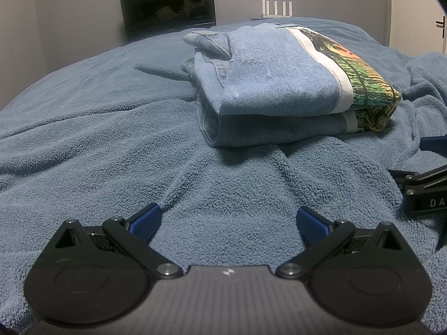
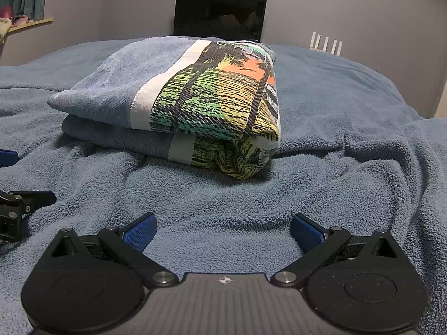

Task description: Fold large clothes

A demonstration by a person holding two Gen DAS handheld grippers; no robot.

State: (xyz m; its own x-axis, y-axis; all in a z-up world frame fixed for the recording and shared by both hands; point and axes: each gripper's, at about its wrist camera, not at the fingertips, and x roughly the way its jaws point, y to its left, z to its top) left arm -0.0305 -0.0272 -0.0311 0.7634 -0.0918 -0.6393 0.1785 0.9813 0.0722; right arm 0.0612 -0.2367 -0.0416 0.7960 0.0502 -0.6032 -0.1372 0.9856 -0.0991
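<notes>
- Folded garment lies on blanket, ahead of both grippers.
- Left gripper sits left of right gripper, side by side.
- Screen stands behind, against wall.

Right hand-held gripper w/ fingers spread wide, nothing between, low over blue terry blanket. Folded denim garment w/ palm-sunset print lies mid-bed ahead. Left hand-held gripper at left edge.

Light-blue folded garment showing white band and orange-green palm print, blue terry bed cover lying beneath, tongs wearing blue pads
</notes>
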